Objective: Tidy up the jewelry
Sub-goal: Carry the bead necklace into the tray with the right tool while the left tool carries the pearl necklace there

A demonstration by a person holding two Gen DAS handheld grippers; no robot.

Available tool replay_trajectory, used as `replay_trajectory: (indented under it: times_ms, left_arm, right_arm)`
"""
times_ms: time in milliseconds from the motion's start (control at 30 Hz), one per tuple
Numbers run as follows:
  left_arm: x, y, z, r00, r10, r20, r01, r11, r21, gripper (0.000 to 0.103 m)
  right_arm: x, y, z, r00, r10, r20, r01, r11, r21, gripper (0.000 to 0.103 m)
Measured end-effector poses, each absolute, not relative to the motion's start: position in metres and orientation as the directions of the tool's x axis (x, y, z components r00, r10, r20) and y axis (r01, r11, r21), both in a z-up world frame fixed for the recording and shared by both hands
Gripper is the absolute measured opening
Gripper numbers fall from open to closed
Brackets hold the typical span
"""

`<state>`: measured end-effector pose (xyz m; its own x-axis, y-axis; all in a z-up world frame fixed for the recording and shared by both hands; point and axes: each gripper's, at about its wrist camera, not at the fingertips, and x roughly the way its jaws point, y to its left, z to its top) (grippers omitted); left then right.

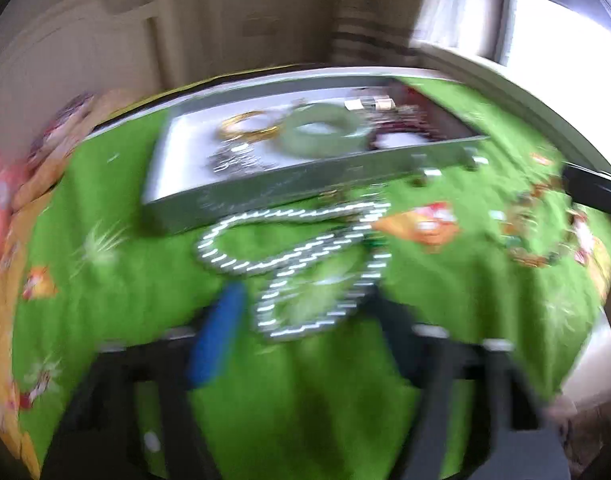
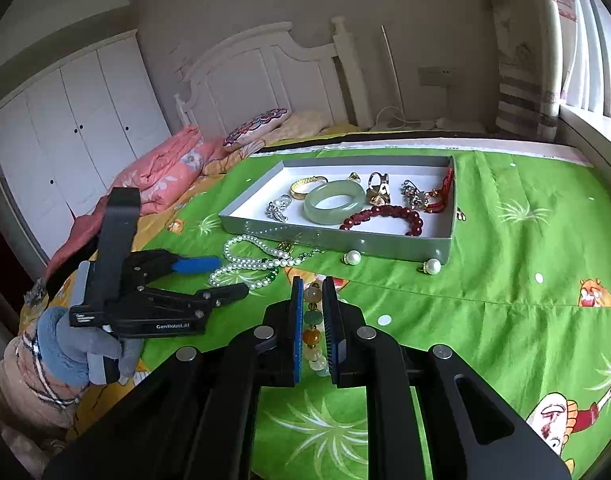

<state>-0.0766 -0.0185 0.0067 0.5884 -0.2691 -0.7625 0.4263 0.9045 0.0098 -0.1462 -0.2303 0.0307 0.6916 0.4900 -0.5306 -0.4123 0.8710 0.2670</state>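
Observation:
My right gripper point(image 2: 314, 320) is shut on a bracelet of amber, green and pale beads point(image 2: 311, 322), which it holds above the green bedspread. A grey tray point(image 2: 333, 242) further back holds a jade bangle point(image 2: 333, 202), a red bead bracelet point(image 2: 385, 216), a gold bangle point(image 2: 305, 184) and several small pieces. In front of the tray lies a pearl necklace point(image 2: 257, 260). My left gripper point(image 2: 231, 278) has its fingers apart at the necklace's left end. In the blurred left wrist view the pearl necklace point(image 1: 289, 248) lies between the spread fingers of the left gripper point(image 1: 303, 320), in front of the tray point(image 1: 305, 184).
Two pearl earrings point(image 2: 352, 257) point(image 2: 432, 266) lie on the bedspread in front of the tray. A gloved hand point(image 2: 77, 348) holds the left gripper. A pink quilt point(image 2: 165, 176) and a pillow point(image 2: 257, 124) are at the back left, and a window sill point(image 2: 593, 128) on the right.

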Motion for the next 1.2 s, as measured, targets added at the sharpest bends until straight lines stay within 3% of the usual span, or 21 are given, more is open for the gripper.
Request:
replay_trajectory:
  times_ms: [67, 100, 767, 1033, 1200]
  left_arm:
    - [-0.078, -0.022, 0.009, 0.58, -0.275, -0.767, 0.448, 0.894, 0.018, 0.009]
    - [-0.081, -0.024, 0.011, 0.585, -0.285, -0.759, 0.459, 0.888, 0.02, 0.007]
    - [-0.119, -0.002, 0.182, 0.851, -0.247, -0.464, 0.379, 0.9, 0.215, 0.007]
    - [-0.119, -0.003, 0.231, 0.889, -0.227, -0.397, 0.355, 0.89, 0.286, 0.007]
    - [-0.101, -0.01, 0.252, 0.891, -0.231, -0.39, 0.358, 0.887, 0.291, 0.007]
  right_arm:
    - [-0.148, -0.234, 0.032, 0.695, 0.492, -0.524, -0.412, 0.87, 0.271, 0.015]
    - [-0.149, -0.235, 0.033, 0.697, 0.492, -0.521, -0.411, 0.87, 0.272, 0.015]
    - [-0.16, -0.224, 0.102, 0.784, 0.465, -0.412, -0.436, 0.884, 0.168, 0.015]
    - [-0.15, -0.212, 0.134, 0.81, 0.445, -0.382, -0.446, 0.89, 0.092, 0.015]
    - [-0.126, -0.199, 0.133, 0.804, 0.431, -0.41, -0.445, 0.893, 0.066, 0.015]
